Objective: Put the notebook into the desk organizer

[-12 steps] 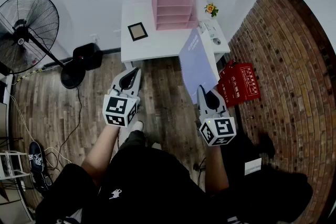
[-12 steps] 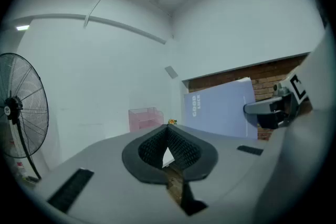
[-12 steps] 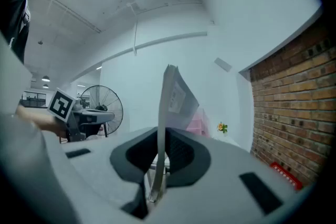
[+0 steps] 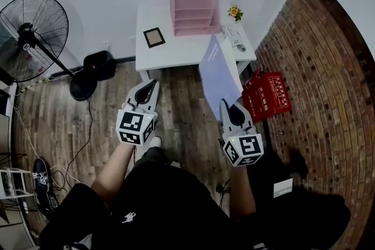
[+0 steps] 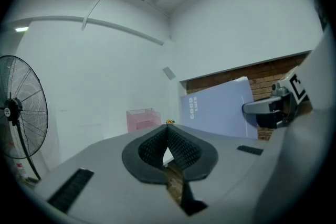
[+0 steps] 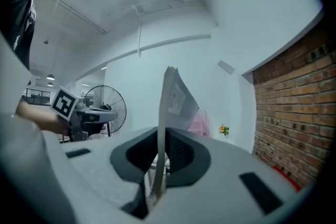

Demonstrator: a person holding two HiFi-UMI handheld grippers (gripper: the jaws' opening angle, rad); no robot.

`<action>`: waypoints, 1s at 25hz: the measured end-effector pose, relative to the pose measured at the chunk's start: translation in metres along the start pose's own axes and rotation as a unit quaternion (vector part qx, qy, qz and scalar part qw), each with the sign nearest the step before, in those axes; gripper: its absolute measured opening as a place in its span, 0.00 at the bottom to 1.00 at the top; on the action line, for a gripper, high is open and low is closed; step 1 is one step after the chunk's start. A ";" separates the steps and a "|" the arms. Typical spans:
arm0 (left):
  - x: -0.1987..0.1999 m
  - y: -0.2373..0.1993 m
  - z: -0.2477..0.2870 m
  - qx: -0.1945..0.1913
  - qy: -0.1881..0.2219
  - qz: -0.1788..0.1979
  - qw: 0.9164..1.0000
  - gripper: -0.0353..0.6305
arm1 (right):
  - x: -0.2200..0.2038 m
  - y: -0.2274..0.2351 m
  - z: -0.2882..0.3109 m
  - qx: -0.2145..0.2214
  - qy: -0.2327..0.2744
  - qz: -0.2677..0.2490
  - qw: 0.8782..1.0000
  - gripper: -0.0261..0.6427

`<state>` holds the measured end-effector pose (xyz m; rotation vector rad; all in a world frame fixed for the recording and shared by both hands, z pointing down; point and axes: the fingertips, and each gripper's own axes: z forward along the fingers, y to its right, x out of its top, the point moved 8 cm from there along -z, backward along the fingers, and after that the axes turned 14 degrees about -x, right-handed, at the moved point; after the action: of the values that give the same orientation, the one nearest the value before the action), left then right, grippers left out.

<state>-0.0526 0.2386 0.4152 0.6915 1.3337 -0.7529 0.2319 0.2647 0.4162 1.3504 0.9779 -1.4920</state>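
A pink see-through desk organizer point(image 4: 193, 6) stands at the back of the white table point(image 4: 170, 54). My right gripper point(image 4: 232, 112) is shut on the bottom edge of a lavender notebook point(image 4: 218, 72), which stands up and leans toward the table's right end, in front of the organizer. The right gripper view shows the notebook point(image 6: 166, 107) edge-on between the pads point(image 6: 178, 152), with the organizer point(image 6: 199, 124) beyond. My left gripper point(image 4: 148, 91) hangs shut and empty over the wooden floor, left of the notebook. Its own view shows the notebook cover point(image 5: 220, 110) and the organizer point(image 5: 142, 119).
A small picture frame point(image 4: 154, 37) and a flower point(image 4: 235, 10) sit on the table, with small items at its right end. A standing fan point(image 4: 32, 23) is on the left, a red bag point(image 4: 266, 93) lies by the brick wall point(image 4: 328, 67) on the right.
Hardly anything differs: both grippers and the held notebook keep nearly the same places, and the view has shifted only slightly.
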 end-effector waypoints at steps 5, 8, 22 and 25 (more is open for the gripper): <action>-0.001 -0.003 0.005 0.000 -0.001 -0.002 1.000 0.06 | 0.002 0.003 0.002 0.000 0.001 0.000 1.000 0.09; -0.003 -0.008 0.010 -0.004 -0.004 -0.004 1.000 0.06 | 0.002 0.004 0.009 -0.003 -0.001 -0.002 1.000 0.09; 0.001 -0.070 0.080 -0.028 0.005 -0.013 1.000 0.06 | 0.016 0.016 0.083 -0.031 0.005 -0.011 0.999 0.08; 0.004 -0.087 0.098 -0.035 0.005 -0.013 0.999 0.06 | 0.020 0.019 0.105 -0.037 0.003 -0.011 0.999 0.08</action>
<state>-0.0653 0.1078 0.4215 0.6229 1.3744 -0.7208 0.2176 0.1575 0.4068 1.2969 1.0456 -1.4552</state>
